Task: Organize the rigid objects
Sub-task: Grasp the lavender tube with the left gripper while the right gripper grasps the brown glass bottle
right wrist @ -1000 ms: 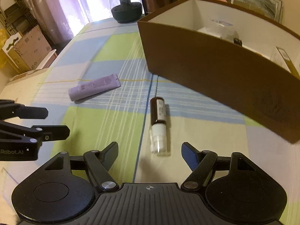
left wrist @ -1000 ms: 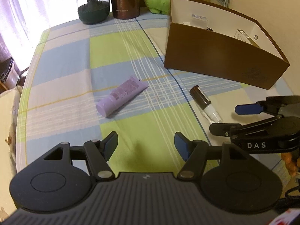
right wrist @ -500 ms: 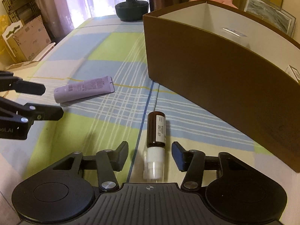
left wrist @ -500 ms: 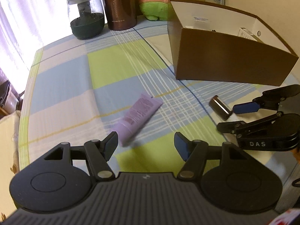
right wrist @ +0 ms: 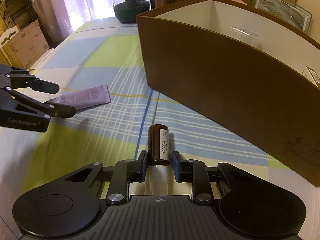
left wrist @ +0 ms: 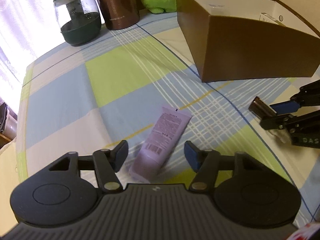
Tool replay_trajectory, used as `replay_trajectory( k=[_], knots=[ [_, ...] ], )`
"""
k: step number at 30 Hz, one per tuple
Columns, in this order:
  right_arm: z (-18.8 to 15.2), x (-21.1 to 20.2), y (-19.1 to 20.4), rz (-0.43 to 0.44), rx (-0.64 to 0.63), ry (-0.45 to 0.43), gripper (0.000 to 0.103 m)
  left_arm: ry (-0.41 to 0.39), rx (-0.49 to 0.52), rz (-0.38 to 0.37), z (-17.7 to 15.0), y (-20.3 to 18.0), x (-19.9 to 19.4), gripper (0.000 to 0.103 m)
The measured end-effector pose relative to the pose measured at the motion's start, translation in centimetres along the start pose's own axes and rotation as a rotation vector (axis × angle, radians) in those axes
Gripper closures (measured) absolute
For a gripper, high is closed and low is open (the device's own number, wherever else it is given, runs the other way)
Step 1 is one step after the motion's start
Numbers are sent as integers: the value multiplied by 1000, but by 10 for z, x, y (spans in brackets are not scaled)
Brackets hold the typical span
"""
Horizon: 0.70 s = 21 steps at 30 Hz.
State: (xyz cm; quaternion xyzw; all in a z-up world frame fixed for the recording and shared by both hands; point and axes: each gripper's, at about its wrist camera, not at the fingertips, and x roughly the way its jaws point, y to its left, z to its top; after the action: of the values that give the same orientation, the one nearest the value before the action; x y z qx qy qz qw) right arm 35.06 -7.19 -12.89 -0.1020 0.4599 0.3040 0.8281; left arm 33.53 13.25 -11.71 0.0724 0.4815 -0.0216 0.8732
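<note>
Checked worktop [left wrist: 60, 100] lies bare at 10 o'clock; left tongs [left wrist: 156, 156], closing, unclenched, straddle the purple tube [left wrist: 160, 144]; right tongs [right wrist: 159, 165], closing, straddle the brown bottle [right wrist: 158, 146], grip uncertain.

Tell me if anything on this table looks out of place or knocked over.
Two things lie loose on the checked cloth instead of in the brown box: a purple tube on its side, and a brown bottle also on its side. Nothing looks spilled or broken.
</note>
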Motion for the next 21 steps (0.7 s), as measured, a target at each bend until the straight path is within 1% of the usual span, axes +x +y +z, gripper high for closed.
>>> replay_trajectory(
  k=[1, 2, 3, 4, 5, 7, 8, 15, 21],
  knots=[
    [0, 0, -1, 1, 1, 0, 81, 5, -1, -4, 1, 0, 3, 53],
    [1, 0, -1, 1, 1, 1, 81, 12, -3, -9, 2, 1, 6, 53],
    [1, 0, -2, 0, 1, 2, 82, 19, -5, -14, 3, 1, 8, 56],
    [1, 0, -2, 0, 0, 3, 83, 22, -7, -25, 3, 1, 10, 62],
    [1, -1, -3, 0, -3, 3, 83, 29, -11, -30, 2, 1, 11, 65],
    [0, -2, -3, 3, -4, 3, 83, 43, -16, -28, 0, -1, 13, 76],
    [-1, -2, -4, 6, -4, 3, 83, 40, -23, -37, -1, -2, 11, 76],
    [-8, -7, -6, 30, -5, 11, 83, 62, -85, -29, -15, -20, -7, 76],
    [-24, -18, -4, 52, -20, 18, 83, 94, -114, -47, -39, -47, -32, 76]
  ],
)
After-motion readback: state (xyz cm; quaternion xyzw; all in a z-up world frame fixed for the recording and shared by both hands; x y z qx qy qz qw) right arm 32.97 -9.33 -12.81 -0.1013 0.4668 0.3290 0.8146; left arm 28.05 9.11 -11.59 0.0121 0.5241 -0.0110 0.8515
